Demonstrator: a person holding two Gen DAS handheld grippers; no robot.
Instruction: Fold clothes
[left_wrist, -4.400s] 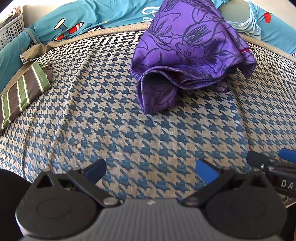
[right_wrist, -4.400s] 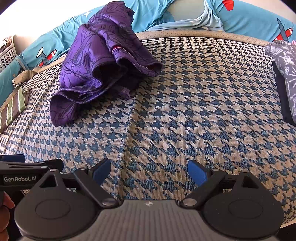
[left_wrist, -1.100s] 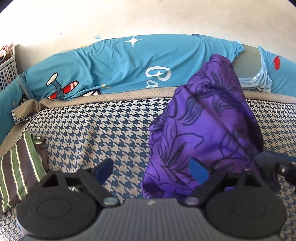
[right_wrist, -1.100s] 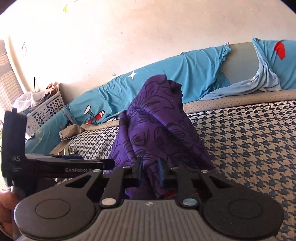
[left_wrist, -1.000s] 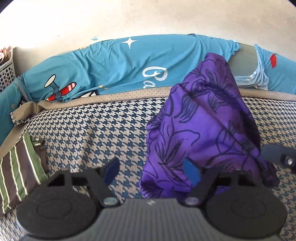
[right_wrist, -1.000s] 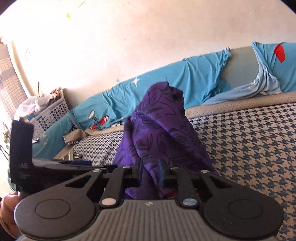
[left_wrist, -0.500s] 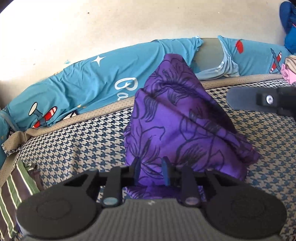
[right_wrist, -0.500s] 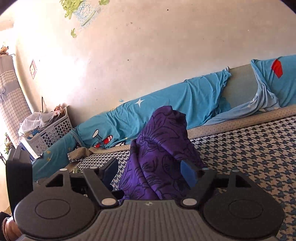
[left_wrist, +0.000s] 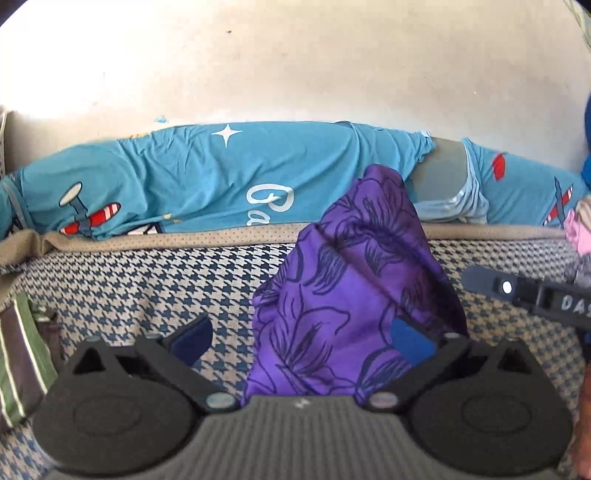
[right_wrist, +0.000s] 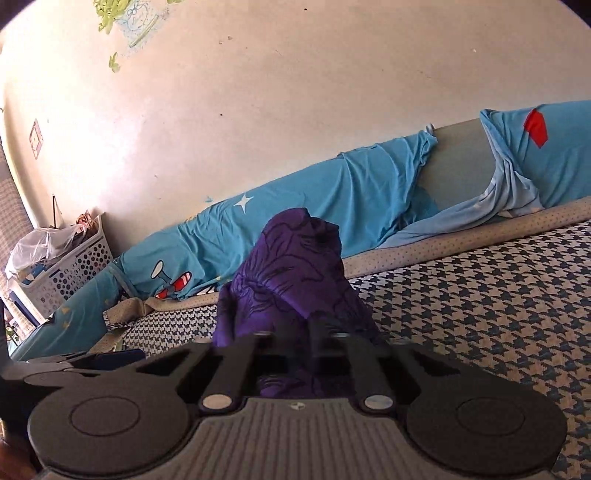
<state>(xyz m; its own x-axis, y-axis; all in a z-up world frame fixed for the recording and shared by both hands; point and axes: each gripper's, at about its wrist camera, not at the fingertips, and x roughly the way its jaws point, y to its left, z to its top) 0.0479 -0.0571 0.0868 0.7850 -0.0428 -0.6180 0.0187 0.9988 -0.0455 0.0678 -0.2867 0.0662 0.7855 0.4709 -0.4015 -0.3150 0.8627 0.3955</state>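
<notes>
From your left wrist, your left gripper (left_wrist: 301, 341) stands wide open, gripping nothing; the purple garment (left_wrist: 354, 291) rises in a bunched peak on the houndstooth cover (left_wrist: 147, 288), right between and beyond the fingers. A striped cloth (left_wrist: 16, 365) lies left of the garment.

From your right wrist, your right gripper (right_wrist: 286, 341) is pinched narrow on the purple garment (right_wrist: 291, 273), which hangs lifted before the blue sheet (right_wrist: 332, 192).
</notes>
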